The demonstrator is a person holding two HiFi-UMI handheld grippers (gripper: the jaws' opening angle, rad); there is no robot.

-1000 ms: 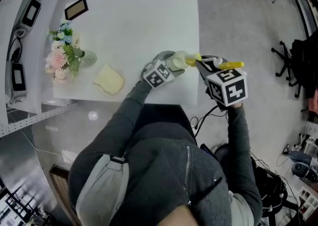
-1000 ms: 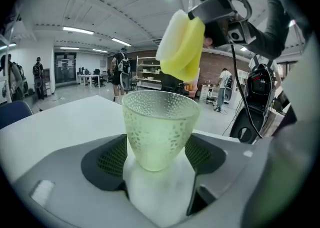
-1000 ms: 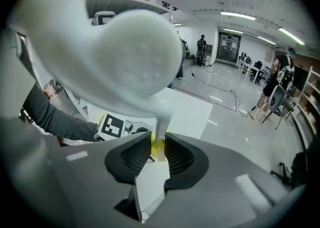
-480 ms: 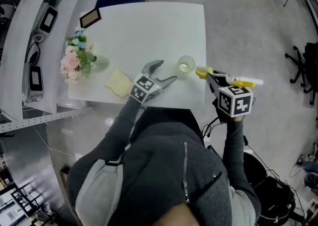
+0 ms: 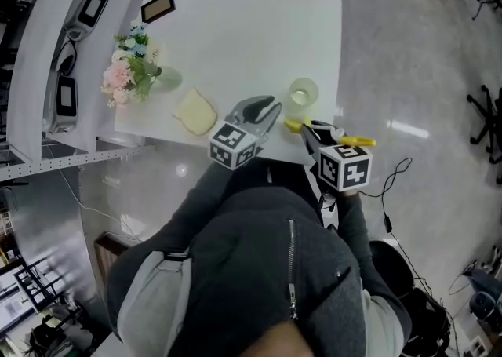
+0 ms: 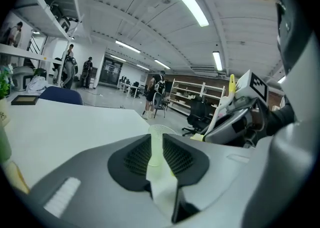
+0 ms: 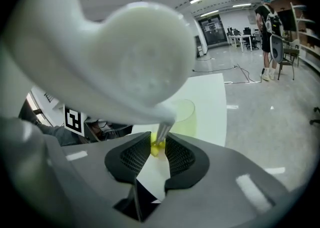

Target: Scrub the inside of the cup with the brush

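White table [image 5: 235, 41] lies open behind the cup [image 5: 303, 92] near its right edge; at the front edge, the left gripper [image 5: 271, 112] has just narrowed its empty jaws, and the right gripper [image 5: 308, 129] pinches the brush [image 5: 354, 141].

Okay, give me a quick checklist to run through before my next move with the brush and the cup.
1. Brush gripped: ok, the right gripper is shut on it.
2. Cup upright on the table: ok, near its right edge.
3. Cup steadied by the left gripper: not ok. Its jaws have just been closing with nothing between them, and the cup stands apart beyond them.
4. Brush head inside the cup: not ok, it sits outside, beside the cup.
5. Cup's inside clean: cannot tell.
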